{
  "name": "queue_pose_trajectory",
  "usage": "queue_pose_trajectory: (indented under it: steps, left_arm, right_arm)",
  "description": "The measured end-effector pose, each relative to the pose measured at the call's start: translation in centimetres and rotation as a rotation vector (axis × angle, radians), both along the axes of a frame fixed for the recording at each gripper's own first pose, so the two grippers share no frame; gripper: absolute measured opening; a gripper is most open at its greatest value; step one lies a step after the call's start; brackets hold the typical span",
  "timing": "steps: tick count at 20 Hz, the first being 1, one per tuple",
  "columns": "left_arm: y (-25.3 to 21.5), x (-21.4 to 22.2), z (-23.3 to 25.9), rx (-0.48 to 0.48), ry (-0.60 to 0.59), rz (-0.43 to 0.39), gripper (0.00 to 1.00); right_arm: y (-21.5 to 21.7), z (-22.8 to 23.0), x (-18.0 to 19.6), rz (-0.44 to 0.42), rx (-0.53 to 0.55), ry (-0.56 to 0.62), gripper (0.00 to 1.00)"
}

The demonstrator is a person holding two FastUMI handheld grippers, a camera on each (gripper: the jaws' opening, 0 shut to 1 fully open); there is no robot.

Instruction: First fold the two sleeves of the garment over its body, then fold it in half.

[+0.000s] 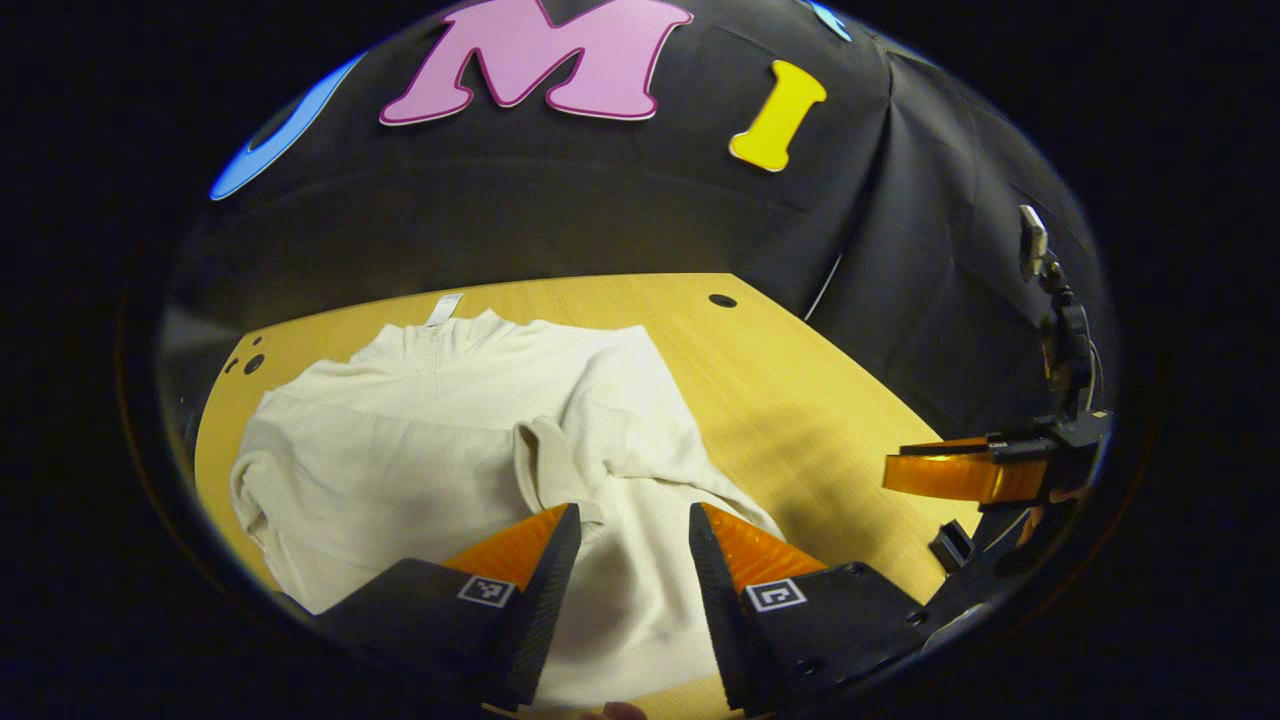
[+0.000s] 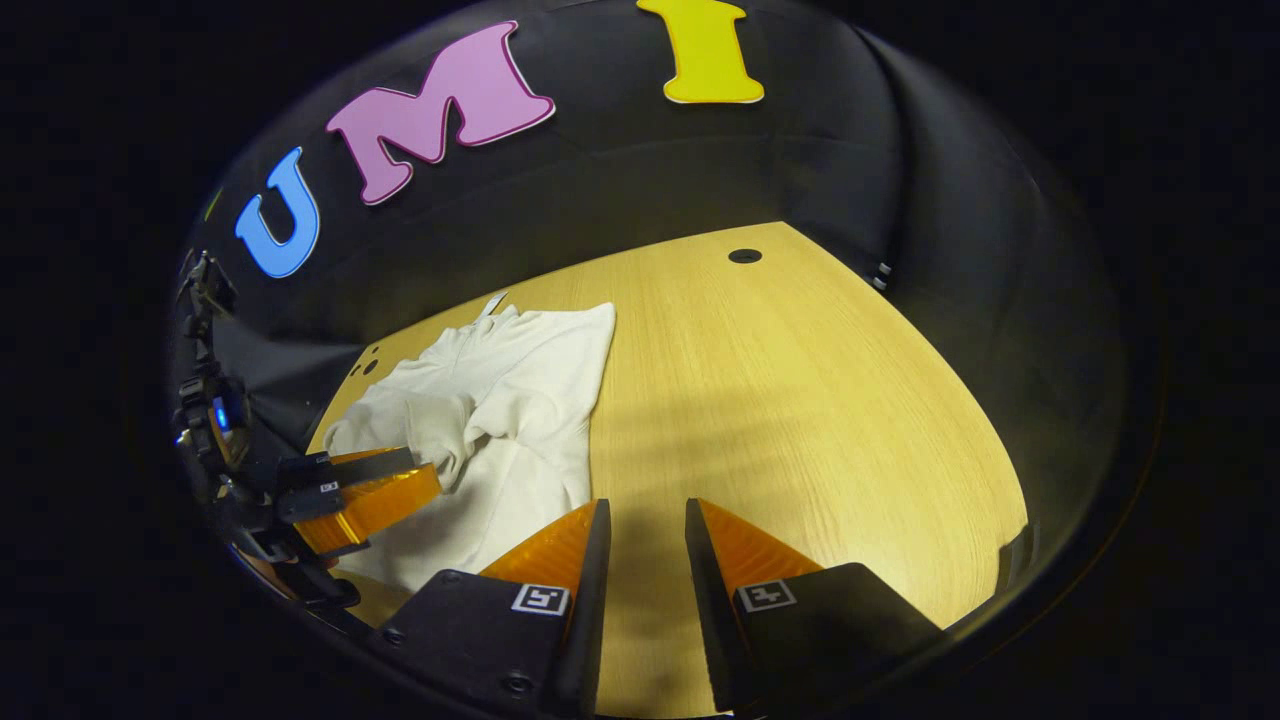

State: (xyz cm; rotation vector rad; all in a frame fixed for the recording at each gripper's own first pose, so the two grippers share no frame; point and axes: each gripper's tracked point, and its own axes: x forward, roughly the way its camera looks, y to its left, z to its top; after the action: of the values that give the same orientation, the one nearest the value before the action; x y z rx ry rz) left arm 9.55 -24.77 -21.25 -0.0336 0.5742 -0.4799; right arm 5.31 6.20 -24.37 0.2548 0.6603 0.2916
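Note:
A cream garment (image 1: 420,440) lies flat on the wooden table (image 1: 800,400), collar at the far side. One sleeve (image 1: 560,450) is folded across its body, with the cuff near the middle. My left gripper (image 1: 635,525) hovers open over the garment's near part, nothing between its fingers. In the right gripper view the garment (image 2: 510,400) lies to the left. My right gripper (image 2: 645,515) stands open over bare table (image 2: 780,420) just beside the garment's edge. The right gripper (image 1: 960,475) also shows at the far right of the left gripper view, and the left gripper (image 2: 375,495) at the left of the right gripper view.
A round hole (image 1: 722,300) sits in the tabletop near the far edge, and small holes (image 1: 250,362) at the far left corner. Black cloth walls close in the table at the back and right. Bare wood stretches to the right of the garment.

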Motion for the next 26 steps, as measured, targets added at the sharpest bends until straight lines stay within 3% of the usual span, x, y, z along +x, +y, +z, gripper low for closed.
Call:
queue_pose_trajectory:
  steps: [3, 6, 7, 15, 17, 18, 20, 23, 26]
  left_arm:
    - [1.5, -2.7, 0.7, -0.002, -0.001, -0.008, 0.78]
    - [4.7, -5.3, 0.5, -0.004, 0.009, 0.024, 0.79]
    - [6.1, -6.0, 0.2, 0.001, 0.019, 0.044, 0.79]
    - [20.1, -10.8, -5.0, 0.079, 0.134, 0.294, 0.82]
    - [22.5, -11.4, -5.9, 0.101, 0.155, 0.34, 0.82]
    - [23.6, -11.7, -6.4, 0.111, 0.163, 0.359, 0.82]
    - [25.6, -12.2, -7.2, 0.134, 0.184, 0.402, 0.82]
    - [27.5, -12.4, -8.4, 0.129, 0.223, 0.469, 0.82]
    - [27.9, -11.9, -9.8, 0.129, 0.265, 0.48, 0.82]
  right_arm:
    - [1.5, -0.2, -1.1, 0.027, -0.008, 0.007, 0.46]
    - [3.2, -0.6, -3.0, 0.072, 0.006, 0.032, 0.46]
    - [3.6, -1.1, -3.6, 0.081, 0.007, 0.046, 0.55]
    - [6.0, -4.2, -7.3, 0.128, -0.051, 0.129, 0.81]
    - [6.2, -4.7, -7.5, 0.122, -0.067, 0.141, 0.82]
    - [6.4, -5.0, -7.5, 0.116, -0.071, 0.148, 0.9]
    - [6.4, -5.4, -7.6, 0.106, -0.079, 0.163, 0.82]
    - [6.6, -6.2, -7.6, 0.102, -0.097, 0.186, 0.82]
    - [6.8, -6.9, -7.2, 0.099, -0.107, 0.204, 0.82]
